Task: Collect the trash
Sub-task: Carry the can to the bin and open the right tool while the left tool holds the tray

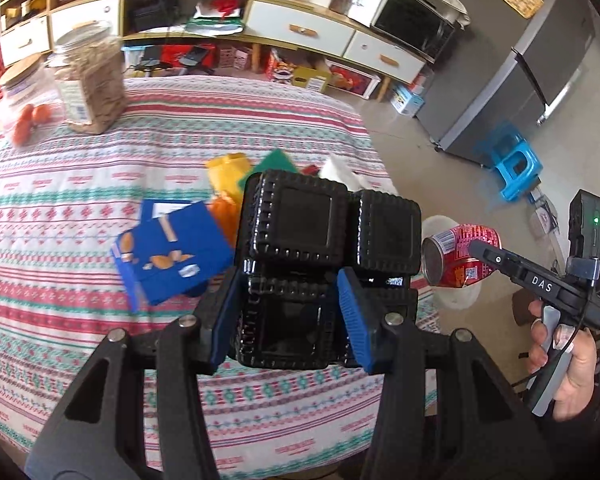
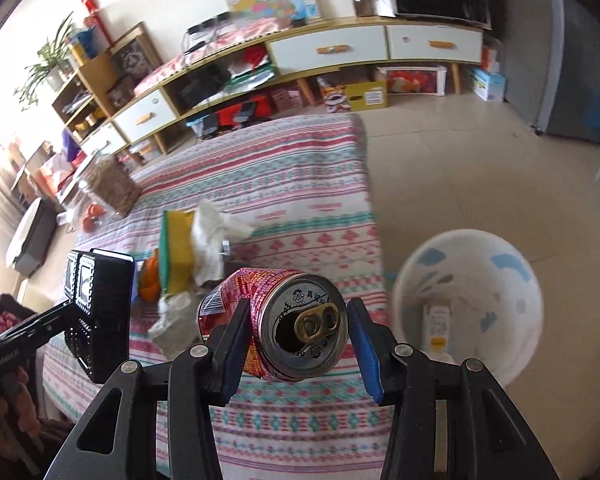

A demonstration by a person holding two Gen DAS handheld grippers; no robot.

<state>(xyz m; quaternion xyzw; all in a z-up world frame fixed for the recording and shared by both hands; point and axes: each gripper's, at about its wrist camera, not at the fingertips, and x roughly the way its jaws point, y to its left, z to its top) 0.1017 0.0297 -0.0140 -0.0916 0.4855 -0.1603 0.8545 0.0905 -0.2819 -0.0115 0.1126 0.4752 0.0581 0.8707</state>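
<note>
My left gripper [image 1: 290, 316] is shut on a black plastic compartment tray [image 1: 300, 248], held above the striped tablecloth [image 1: 100, 200]. A crushed red drink can [image 2: 268, 292] hangs past the table's right edge, opened top facing the camera, with my right gripper [image 2: 300, 340] shut on it. The left wrist view shows the same can [image 1: 456, 256] at the right, with a hand on the gripper's handle. In the right wrist view the black tray [image 2: 100, 312] is at the left. A white bin with blue clouds [image 2: 500, 280] stands on the floor to the right of the can, a white and yellow carton [image 2: 438, 328] inside it.
On the table lie a blue box [image 1: 168, 252], a yellow and green packet [image 2: 176, 248], crumpled tissue [image 2: 212, 232] and orange peel [image 2: 150, 280]. Two jars [image 1: 92, 80] stand at the far left. A blue stool [image 1: 516, 168] and a grey fridge [image 1: 520, 80] are beyond the table.
</note>
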